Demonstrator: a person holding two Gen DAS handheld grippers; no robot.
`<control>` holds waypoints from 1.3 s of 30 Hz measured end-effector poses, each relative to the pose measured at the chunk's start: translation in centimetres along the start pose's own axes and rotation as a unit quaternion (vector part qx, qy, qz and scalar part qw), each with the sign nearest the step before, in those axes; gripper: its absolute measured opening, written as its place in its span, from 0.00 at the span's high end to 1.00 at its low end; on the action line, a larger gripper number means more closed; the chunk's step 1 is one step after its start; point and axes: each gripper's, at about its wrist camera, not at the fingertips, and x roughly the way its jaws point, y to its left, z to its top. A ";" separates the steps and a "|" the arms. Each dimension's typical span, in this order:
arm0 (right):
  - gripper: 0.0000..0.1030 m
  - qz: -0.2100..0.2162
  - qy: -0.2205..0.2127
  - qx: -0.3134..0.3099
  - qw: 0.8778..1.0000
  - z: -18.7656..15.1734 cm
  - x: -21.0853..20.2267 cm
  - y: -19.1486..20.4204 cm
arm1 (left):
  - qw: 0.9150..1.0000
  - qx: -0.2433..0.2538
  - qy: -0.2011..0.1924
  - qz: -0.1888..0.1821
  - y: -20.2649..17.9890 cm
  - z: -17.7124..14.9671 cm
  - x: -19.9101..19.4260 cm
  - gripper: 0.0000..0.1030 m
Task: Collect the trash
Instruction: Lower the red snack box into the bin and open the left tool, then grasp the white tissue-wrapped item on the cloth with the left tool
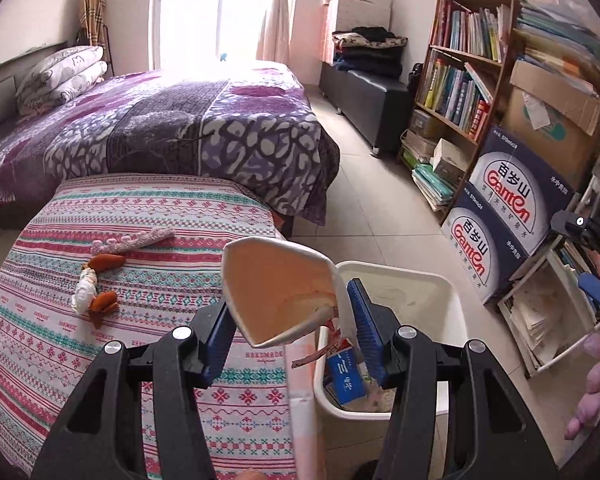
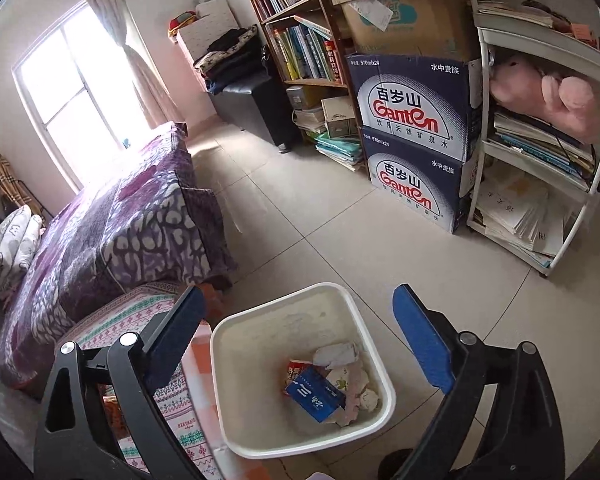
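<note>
Beside the patterned cushion (image 1: 132,248), the left-wrist view shows the left gripper (image 1: 292,332) half closed on a squashed paper cup (image 1: 276,288), its blue pads pinching the crumpled sides. The cup hangs by the near rim of the white bin (image 1: 428,280), probably so it can drop straight in. A small stuffed toy (image 1: 96,288) lies on the cushion; whether it counts as trash is unclear. The cup hides much of the bin's contents.

Over the bin (image 2: 260,320), the right-wrist view shows the right gripper (image 2: 296,340) spread wide and empty, likely having let something fall. A blue carton (image 2: 316,396) and crumpled paper (image 2: 336,354) lie at the bottom. The red packet (image 2: 294,372) beneath is partly covered, its print unreadable.
</note>
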 end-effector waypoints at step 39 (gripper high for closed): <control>0.07 -0.005 0.014 -0.071 0.997 -2.3 1.3 6.5 | 0.997 0.011 0.060 0.045 6.2 1.7 4.3 0.19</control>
